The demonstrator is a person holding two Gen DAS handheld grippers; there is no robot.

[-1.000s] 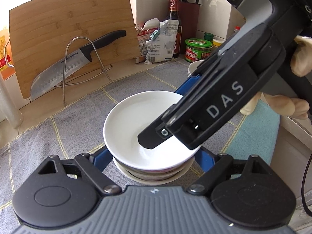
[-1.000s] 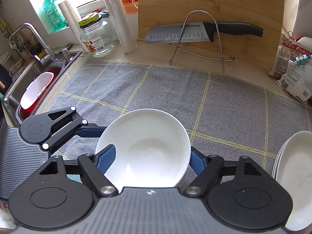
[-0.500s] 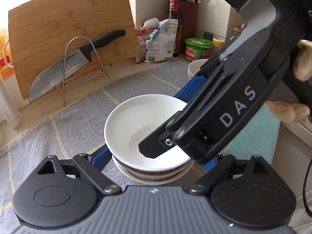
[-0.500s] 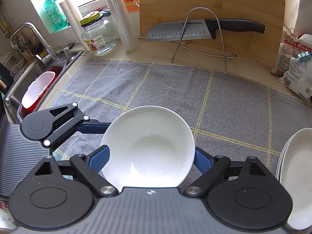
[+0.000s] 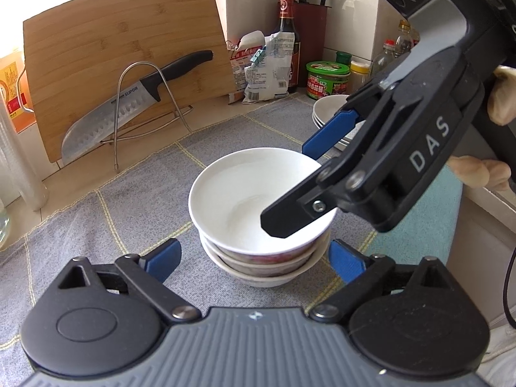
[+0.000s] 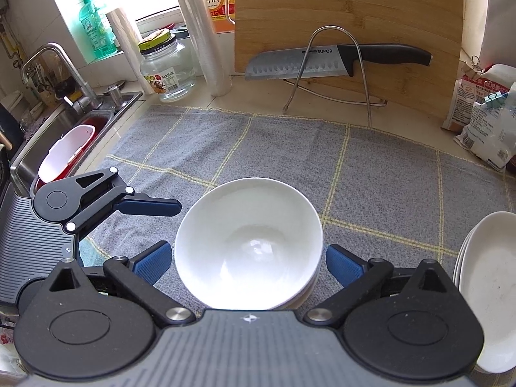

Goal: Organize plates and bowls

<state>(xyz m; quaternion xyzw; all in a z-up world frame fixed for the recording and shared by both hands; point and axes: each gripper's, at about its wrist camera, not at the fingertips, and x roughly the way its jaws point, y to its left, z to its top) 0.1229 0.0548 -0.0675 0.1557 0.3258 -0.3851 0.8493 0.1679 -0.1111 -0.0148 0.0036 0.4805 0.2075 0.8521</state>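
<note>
Bowl (image 5: pixel 245 193) white, glossy — topmost of nested stack (image 5: pixel 264 264); upright.

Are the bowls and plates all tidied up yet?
Nearly. The bowls sit nested in one stack, and the plates are piled beside it. Both the left gripper and the right gripper are open, holding nothing. No other dishes show on the mat.

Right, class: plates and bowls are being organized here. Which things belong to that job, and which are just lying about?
Job: stacked bowls, pile of plates, left tongs, right tongs.

Lying about: knife, cutting board, glass jar, sauce bottle.
</note>
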